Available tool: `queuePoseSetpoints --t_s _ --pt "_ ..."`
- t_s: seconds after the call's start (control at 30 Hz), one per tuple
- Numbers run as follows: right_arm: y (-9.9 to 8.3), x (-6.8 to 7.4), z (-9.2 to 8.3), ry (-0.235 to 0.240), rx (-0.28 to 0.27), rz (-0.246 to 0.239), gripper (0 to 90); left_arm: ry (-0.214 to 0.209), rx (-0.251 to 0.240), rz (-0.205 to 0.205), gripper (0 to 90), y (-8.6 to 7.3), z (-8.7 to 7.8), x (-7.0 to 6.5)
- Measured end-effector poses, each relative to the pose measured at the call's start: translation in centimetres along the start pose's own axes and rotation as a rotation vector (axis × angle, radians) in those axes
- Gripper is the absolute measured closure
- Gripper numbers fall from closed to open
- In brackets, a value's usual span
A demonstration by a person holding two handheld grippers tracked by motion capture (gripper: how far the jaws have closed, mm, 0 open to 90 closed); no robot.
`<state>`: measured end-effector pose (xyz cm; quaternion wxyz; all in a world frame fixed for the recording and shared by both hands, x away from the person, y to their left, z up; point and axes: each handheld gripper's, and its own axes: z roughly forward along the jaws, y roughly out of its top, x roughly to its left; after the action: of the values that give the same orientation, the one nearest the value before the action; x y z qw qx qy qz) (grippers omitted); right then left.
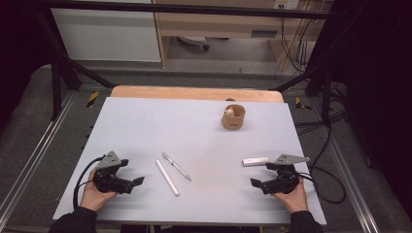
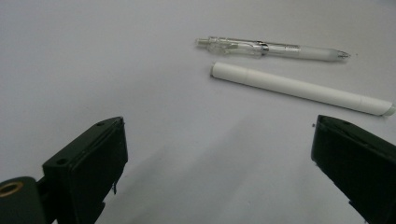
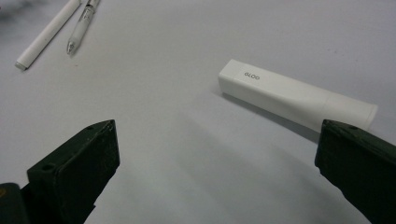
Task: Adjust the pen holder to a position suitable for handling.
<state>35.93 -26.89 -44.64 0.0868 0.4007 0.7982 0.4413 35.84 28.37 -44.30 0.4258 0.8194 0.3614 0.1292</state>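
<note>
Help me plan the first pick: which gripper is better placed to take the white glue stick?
Right. The right gripper rests open beside the white glue stick; the left gripper lies across the mat, by the two pens.

A matt, smooth pale grey sheet (image 1: 194, 131) covers the table, with a bare light wood edge (image 1: 194, 92) along its far side. A clear plastic pen (image 2: 273, 48) looks glossy, with a frosted white grip. The white pen (image 2: 299, 87) beside it is matt plastic. A white glue stick (image 3: 294, 95) has a smooth satin plastic shell. A brown cup (image 1: 233, 117) looks like matt cardboard. Both grippers' jaws are dull black plastic.
</note>
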Motion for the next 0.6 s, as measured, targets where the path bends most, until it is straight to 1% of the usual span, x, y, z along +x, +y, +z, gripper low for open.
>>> queuePoseSetpoints --t_s 0.3,0.6 --pt "0.07 0.05 -0.11 0.000 -0.005 0.003 0.5 0.002 -0.001 0.002 3.9 -0.02 -0.03 -0.03" --pt "0.47 0.35 -0.09 -0.009 0.003 -0.012 0.5 0.002 0.000 0.002 4.0 -0.06 -0.06 -0.02"
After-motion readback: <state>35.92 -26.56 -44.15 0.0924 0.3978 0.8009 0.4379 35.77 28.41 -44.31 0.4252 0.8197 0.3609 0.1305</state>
